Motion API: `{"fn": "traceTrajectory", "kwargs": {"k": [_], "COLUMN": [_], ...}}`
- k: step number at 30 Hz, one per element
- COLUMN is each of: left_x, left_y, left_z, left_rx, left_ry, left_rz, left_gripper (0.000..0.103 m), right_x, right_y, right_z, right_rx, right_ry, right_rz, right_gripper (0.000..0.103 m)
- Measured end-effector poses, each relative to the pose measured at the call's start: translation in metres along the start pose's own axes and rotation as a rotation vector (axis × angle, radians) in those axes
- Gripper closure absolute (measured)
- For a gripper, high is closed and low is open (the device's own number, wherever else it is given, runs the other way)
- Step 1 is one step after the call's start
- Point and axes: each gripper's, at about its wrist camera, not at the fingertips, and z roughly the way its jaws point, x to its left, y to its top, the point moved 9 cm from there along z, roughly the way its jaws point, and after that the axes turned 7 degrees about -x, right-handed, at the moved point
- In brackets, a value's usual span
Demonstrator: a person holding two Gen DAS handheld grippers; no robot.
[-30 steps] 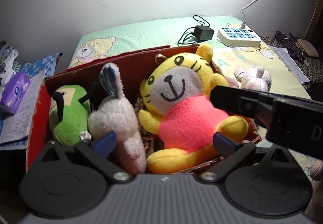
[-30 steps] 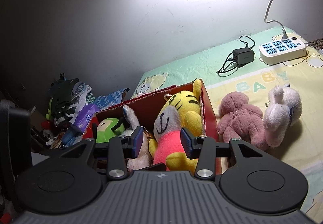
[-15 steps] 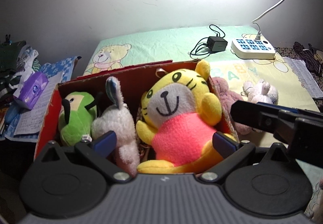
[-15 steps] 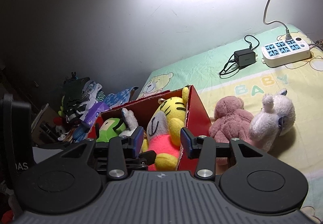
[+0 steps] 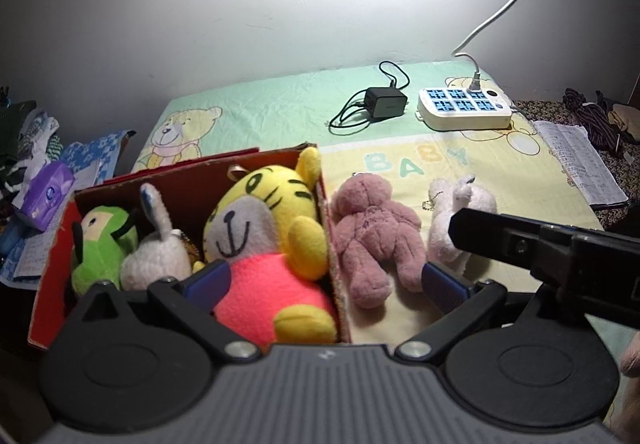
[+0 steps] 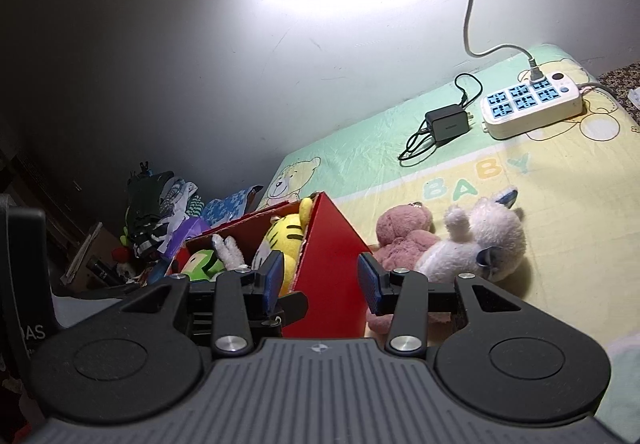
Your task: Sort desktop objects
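1. Left claw (image 5: 324, 280): released, jaws spread wide, nothing between them. It hangs over the near right corner of the box (image 5: 52, 284).
2. Right claw (image 6: 320, 280): also released and empty, with the box's red side wall straight ahead between its pads (image 6: 370, 280).
3. Just past the left claw, inside the box, sit three toys: a tiger (image 5: 272, 244) straight ahead, a white bunny (image 5: 158, 252) to its left, and a green toy (image 5: 102, 248) further left.
4. Ahead and right of the left claw, outside the box, two toys lie on the bedsheet (image 5: 500, 172): a pink bear (image 5: 376, 236) close against the box wall, and a white plush (image 5: 456, 220) beside it. From the right claw, the plush (image 6: 476, 244) partly overlaps the bear (image 6: 404, 232).
5. Further off lie one charger (image 5: 386, 102) with its coiled cable and one power strip (image 5: 464, 110).
6. Likely next step: pick up the bear or the plush and put it in the box. Two toys remain out, so the sorting looks a little over half done.
7. Risks:
   - The two loose toys touch, so a wide grab could catch both, or drag one along.
   - The box is nearly full; pushing another toy in might tip the tiger out or shove the light box.
   - The claws are close together, the right crossing the left's view, so reaching for the same toy could make them collide.
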Motion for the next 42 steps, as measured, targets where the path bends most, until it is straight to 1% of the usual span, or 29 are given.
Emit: {"fn": "traceTrajectory", "kwargs": {"k": [8, 16, 23, 32, 38, 42], "left_x": [-0.047, -0.078, -0.089, -0.089, -0.096, -0.1], "left_y": [0.001, -0.006, -0.011, -0.017, -0.023, -0.03], "left_z": [0.012, 0.028, 0.04, 0.055, 0.064, 0.073], "left_rx": [0.021, 0.073, 0.107, 0.148, 0.153, 0.148], "left_ry": [-0.044, -0.081, -0.084, -0.085, -0.139, -0.16], "left_rz": [0.036, 0.054, 0.065, 0.053, 0.051, 0.059], "left_gripper": [0.001, 0.001, 0.001, 0.001, 0.001, 0.001], "right_x": [-0.037, -0.065, -0.084, -0.099, -0.114, -0.129], "right_y": [0.008, 0.008, 0.007, 0.005, -0.001, -0.007], "right_z": [-0.019, -0.027, -0.025, -0.015, -0.006, 0.004], "right_rx": [-0.004, 0.012, 0.031, 0.059, 0.085, 0.115], "right_ry": [-0.029, -0.051, -0.063, -0.064, -0.077, -0.089], "right_rz": [0.023, 0.057, 0.082, 0.122, 0.161, 0.204], "right_gripper": [0.058, 0.057, 0.057, 0.057, 0.057, 0.056]}}
